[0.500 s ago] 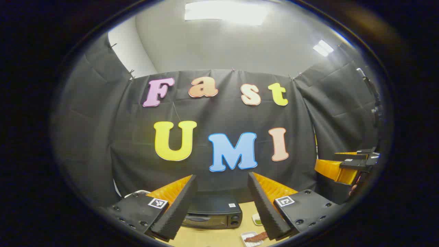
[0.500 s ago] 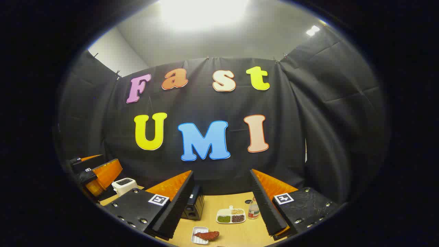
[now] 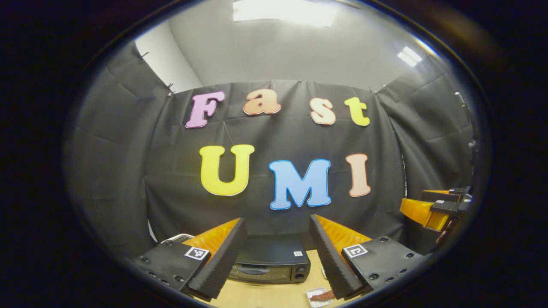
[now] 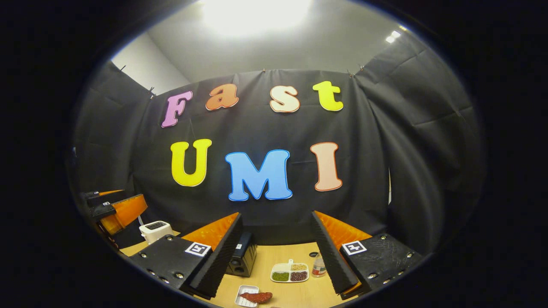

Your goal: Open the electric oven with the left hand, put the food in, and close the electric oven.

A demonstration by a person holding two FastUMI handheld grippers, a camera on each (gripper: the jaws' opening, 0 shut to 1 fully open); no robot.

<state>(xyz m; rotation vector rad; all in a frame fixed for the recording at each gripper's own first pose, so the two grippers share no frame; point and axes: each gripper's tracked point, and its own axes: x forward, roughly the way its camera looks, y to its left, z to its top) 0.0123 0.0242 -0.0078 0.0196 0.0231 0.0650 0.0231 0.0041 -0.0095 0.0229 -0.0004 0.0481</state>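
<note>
Both tongs, left [image 3: 277, 252] and right [image 4: 276, 252], stand apart, holding nothing. Electric oven [image 3: 269, 267] closed on bench [image 4: 295, 291]. White tray [image 4: 246, 297] holds reddish food [image 4: 257, 296]; divided dish [image 4: 289, 273] holds beans.

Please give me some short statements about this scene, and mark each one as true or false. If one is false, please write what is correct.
1. The electric oven has its door closed. True.
2. The left gripper is shut on the oven's handle. False: it is open and holds nothing.
3. The food lies in a small white tray on the table. True.
4. The right gripper holds the food. False: it is open and holds nothing.
5. A white toaster stands on the table. True.
6. The divided dish is inside the oven. False: it rests on the table.
</note>
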